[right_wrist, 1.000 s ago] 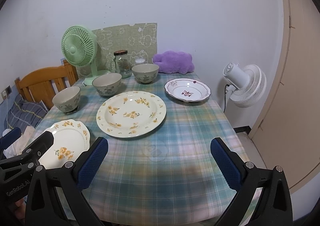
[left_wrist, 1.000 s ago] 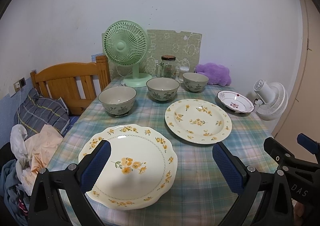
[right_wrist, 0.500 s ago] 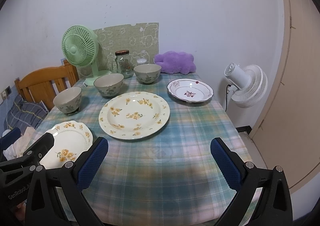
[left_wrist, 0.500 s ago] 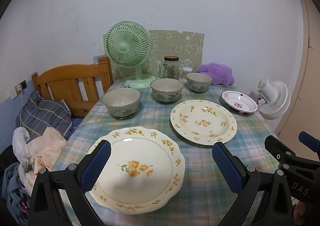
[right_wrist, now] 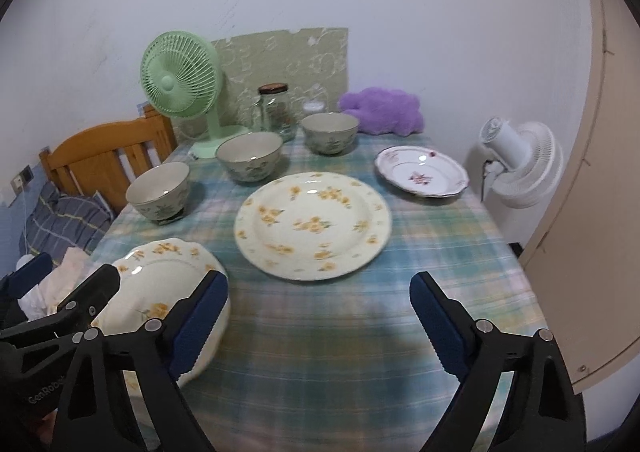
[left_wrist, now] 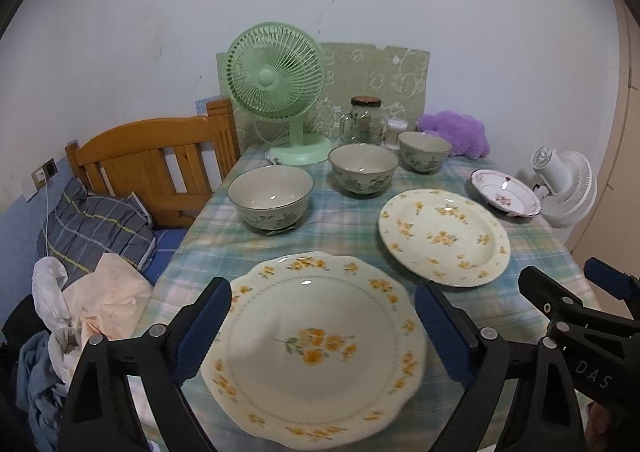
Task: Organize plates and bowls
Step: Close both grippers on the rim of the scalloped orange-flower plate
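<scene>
Left to right across the plaid tablecloth (right_wrist: 360, 332): the left gripper (left_wrist: 320, 332), fingers spread wide, frames the scalloped yellow-flower plate (left_wrist: 316, 348) at the near left edge, touching nothing. The right gripper (right_wrist: 318, 322), likewise agape, hovers over bare cloth, the round yellow-flower plate (right_wrist: 312, 224) just beyond. Counted: three plates, including the pink-flower plate (right_wrist: 422, 176) far right; three floral bowls (right_wrist: 248, 156) in a diagonal row.

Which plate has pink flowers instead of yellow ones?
The small plate at the table's far right, near the white fan. Both bigger plates have yellow flowers.
</scene>
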`<state>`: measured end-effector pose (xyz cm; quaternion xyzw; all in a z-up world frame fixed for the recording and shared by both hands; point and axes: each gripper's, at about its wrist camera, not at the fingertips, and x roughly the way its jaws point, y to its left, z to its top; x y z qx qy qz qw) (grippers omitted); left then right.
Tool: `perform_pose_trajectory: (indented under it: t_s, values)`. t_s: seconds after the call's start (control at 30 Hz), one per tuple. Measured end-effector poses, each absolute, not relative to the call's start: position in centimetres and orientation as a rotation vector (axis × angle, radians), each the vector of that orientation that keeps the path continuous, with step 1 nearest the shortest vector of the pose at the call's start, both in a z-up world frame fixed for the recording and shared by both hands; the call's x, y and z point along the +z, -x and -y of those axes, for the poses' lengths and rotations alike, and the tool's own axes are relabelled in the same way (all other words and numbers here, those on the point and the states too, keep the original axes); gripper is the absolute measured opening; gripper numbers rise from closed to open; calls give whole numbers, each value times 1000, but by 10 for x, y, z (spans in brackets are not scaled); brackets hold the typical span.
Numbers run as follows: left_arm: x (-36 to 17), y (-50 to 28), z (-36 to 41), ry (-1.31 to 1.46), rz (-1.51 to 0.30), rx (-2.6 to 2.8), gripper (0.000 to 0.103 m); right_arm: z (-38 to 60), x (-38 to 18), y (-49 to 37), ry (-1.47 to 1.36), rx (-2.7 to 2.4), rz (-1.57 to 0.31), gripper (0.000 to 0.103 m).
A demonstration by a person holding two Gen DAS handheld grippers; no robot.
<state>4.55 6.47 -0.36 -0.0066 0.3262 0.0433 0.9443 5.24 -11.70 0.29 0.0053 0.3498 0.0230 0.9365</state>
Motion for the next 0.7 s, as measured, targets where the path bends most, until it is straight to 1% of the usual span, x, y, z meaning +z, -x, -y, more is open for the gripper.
perform_pose_trajectory:
  t_s: [0.2,0.27,0.5,0.57,0.63,0.7]
  values:
    - [-13,-67,-96,20,-726,101,91,82,-9,-76,-14,66,-782,91]
    - [-20,-77,-107,22,-755,101,89,71,-13,-84,-11,68,-798,90]
    - [-54,-98,-138,64,-878,75,85,34,-44,-109,-2,91,-909,85]
    - [-63,-101,-141,65,-910,66,81,26,-55,-111,0,93,-943,83]
    - [-74,-105,-145,69,-947,48,80,19,-66,-114,3,92,-976,80]
    - [-82,-109,-147,74,-971,25,80,13,-77,-117,6,83,-1011,78]
